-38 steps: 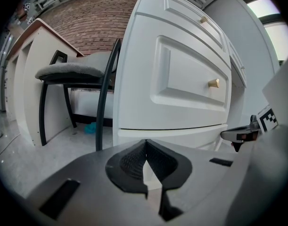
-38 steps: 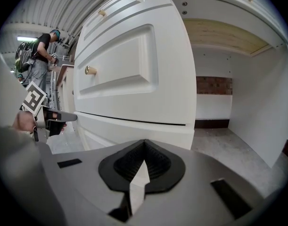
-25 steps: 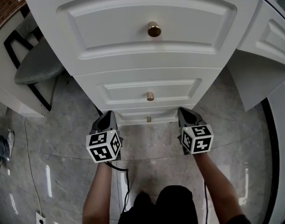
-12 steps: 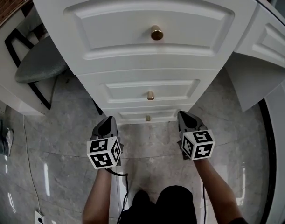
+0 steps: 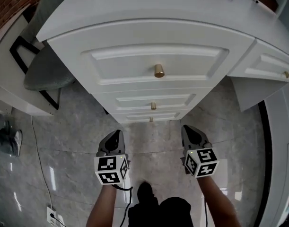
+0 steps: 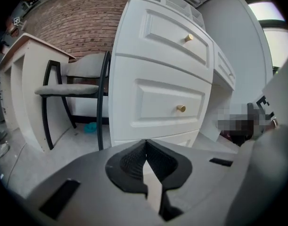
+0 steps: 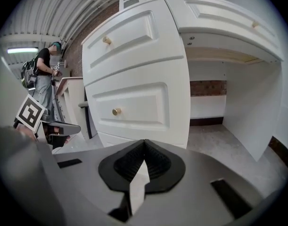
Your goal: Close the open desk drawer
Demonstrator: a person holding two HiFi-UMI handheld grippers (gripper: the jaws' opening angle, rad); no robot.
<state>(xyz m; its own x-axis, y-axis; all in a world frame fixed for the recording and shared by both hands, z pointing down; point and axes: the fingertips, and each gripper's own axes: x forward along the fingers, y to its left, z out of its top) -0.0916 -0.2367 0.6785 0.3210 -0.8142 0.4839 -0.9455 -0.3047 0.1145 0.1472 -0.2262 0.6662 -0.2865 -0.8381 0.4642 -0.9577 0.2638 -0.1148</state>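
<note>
- Left gripper (image 6: 144,147): jaws pressed together tip to tip, nothing between them.
- Right gripper (image 7: 144,145): likewise closed, pads meeting at the tip, nothing held.
- In the head view, left gripper (image 5: 116,135) at lower left of centre and right gripper (image 5: 188,129) at lower right of centre, side by side, both pointing up the frame toward the drawer unit and touching nothing.
- Marker cubes just below each: left cube (image 5: 110,169), right cube (image 5: 201,162), with bare forearms running off the bottom edge.
- Beneath and between the grippers, pale marble floor (image 5: 153,141).
- Just above them, well apart from the jaw tips, the white desk drawer stack (image 5: 153,86): top drawer (image 5: 135,63) with a brass knob (image 5: 159,71), middle drawer (image 5: 135,101) with its knob (image 5: 153,106), bottom drawer (image 5: 135,117) with its knob (image 5: 151,119).
- Seen from the side in both gripper views, all drawer fronts lying flush with one another, none sticking out.
- At right of the frame, a further shallow drawer (image 5: 267,65) over the open kneehole (image 7: 228,98).
- At upper left, a chair (image 5: 45,72) with grey seat and black frame, beside the drawer stack; brick wall (image 6: 73,22) behind it.
- At far left of the right gripper view, a person (image 7: 42,72) standing with a backpack.
</note>
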